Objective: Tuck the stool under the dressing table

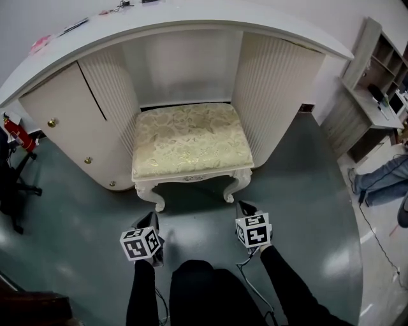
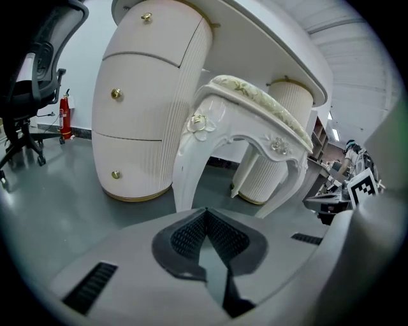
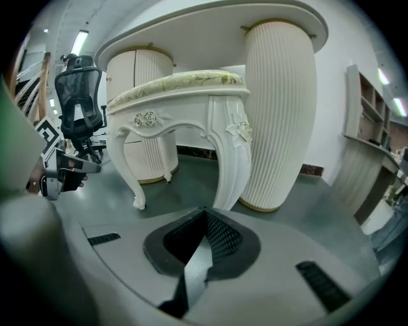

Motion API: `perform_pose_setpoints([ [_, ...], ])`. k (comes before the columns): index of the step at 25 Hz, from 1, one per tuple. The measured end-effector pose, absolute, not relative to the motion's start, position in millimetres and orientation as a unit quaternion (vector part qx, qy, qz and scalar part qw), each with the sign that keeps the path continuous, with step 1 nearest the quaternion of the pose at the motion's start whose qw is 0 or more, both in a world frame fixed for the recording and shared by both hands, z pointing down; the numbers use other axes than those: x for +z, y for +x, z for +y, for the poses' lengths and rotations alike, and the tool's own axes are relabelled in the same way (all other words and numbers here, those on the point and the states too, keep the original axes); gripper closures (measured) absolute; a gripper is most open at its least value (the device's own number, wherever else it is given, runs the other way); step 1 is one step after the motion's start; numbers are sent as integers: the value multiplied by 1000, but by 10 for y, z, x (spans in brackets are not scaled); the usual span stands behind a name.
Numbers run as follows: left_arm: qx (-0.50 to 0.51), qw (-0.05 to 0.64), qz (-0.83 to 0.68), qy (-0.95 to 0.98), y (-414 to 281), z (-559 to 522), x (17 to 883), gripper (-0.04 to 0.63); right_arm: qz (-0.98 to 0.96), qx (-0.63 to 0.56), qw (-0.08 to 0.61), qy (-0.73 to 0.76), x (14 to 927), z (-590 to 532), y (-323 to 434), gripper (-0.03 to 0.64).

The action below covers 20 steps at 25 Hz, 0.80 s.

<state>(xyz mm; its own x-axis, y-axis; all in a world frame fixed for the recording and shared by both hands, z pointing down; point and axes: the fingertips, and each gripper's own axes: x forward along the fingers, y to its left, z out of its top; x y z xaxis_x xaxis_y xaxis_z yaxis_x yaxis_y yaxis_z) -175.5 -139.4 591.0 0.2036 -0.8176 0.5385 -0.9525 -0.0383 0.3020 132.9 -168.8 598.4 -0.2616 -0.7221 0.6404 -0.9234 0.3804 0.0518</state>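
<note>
The stool (image 1: 190,137), with a cream floral cushion and white carved legs, stands in the kneehole of the white dressing table (image 1: 191,19); its front legs sit just outside the opening. My left gripper (image 1: 149,221) hangs shut and empty just short of the front left leg (image 2: 190,159). My right gripper (image 1: 245,209) is shut too, holding nothing, close before the front right leg (image 3: 233,156). Neither touches the stool. In the left gripper view the left gripper (image 2: 204,213) has its jaws meeting at the tip, as does the right gripper (image 3: 205,212) in its own view.
A black office chair (image 1: 13,184) and a red fire extinguisher (image 1: 19,135) stand at the left. At the right are a shelved desk (image 1: 376,83), a person's legs (image 1: 382,181) and a cable (image 1: 379,239) on the grey-green floor.
</note>
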Motion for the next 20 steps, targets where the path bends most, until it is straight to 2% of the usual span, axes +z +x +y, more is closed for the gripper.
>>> perform_pose_setpoints([
  [20, 125, 298, -630, 706, -1848, -1923, 5973, 588, -759, 162, 294, 559, 5991, -2251, 1337, 613],
])
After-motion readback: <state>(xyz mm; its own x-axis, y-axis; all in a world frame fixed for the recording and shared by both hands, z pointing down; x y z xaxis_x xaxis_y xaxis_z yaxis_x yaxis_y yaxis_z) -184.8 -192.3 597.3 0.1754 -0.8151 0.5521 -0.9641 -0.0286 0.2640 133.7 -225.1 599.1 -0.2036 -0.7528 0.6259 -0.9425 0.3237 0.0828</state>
